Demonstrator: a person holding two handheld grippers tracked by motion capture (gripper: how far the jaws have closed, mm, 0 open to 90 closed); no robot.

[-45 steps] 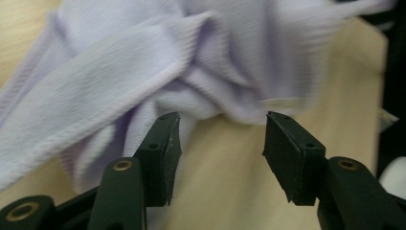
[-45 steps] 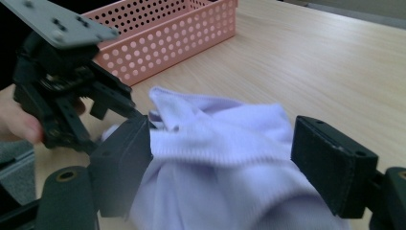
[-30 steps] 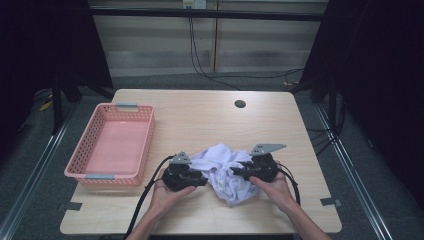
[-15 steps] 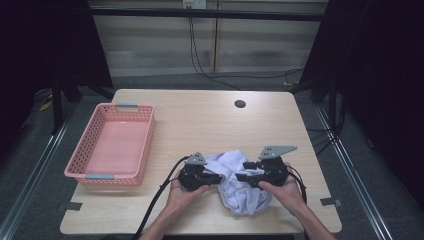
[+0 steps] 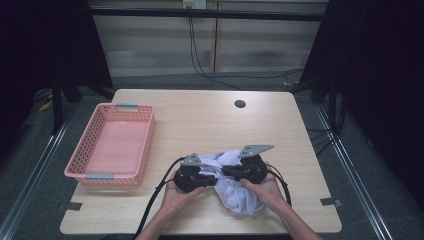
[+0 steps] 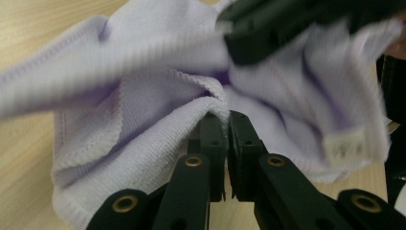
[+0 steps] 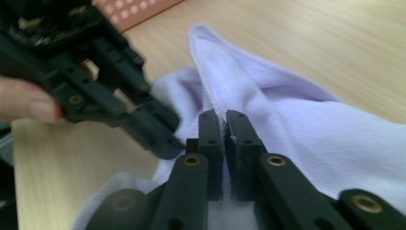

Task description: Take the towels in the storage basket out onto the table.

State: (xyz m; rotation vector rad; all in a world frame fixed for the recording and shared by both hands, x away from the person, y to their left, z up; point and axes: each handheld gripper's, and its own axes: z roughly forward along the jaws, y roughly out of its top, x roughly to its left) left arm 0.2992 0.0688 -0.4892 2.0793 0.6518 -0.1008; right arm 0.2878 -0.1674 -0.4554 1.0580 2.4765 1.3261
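**Two grippers pinch a lilac cloth at the near edge of the table**

A crumpled pale lilac microfibre cloth [image 5: 235, 187] lies on the near half of the light wooden table [image 5: 210, 120], between the person's two hands. The left gripper [image 5: 212, 181] has its jaws closed on a stitched fold of the cloth, the hem caught between the pads, as the left gripper view [image 6: 226, 117] shows. The right gripper [image 5: 226, 172] has just been closing; its jaws now clamp a raised ridge of the same cloth [image 7: 224, 120]. The two tools sit nearly tip to tip, and each crosses the other's camera view, blocking part of the fabric.

To the left of the hands, apart from the cloth, stands a pink perforated plastic basket [image 5: 82, 165] with grey handles. A dark round hole [image 5: 240, 104] sits in the tabletop at the far side. Black cables [image 5: 200, 55] hang down the wall behind the table.

A small white sewn-in label [image 6: 345, 148] shows at the cloth's edge, its print too blurred to read.
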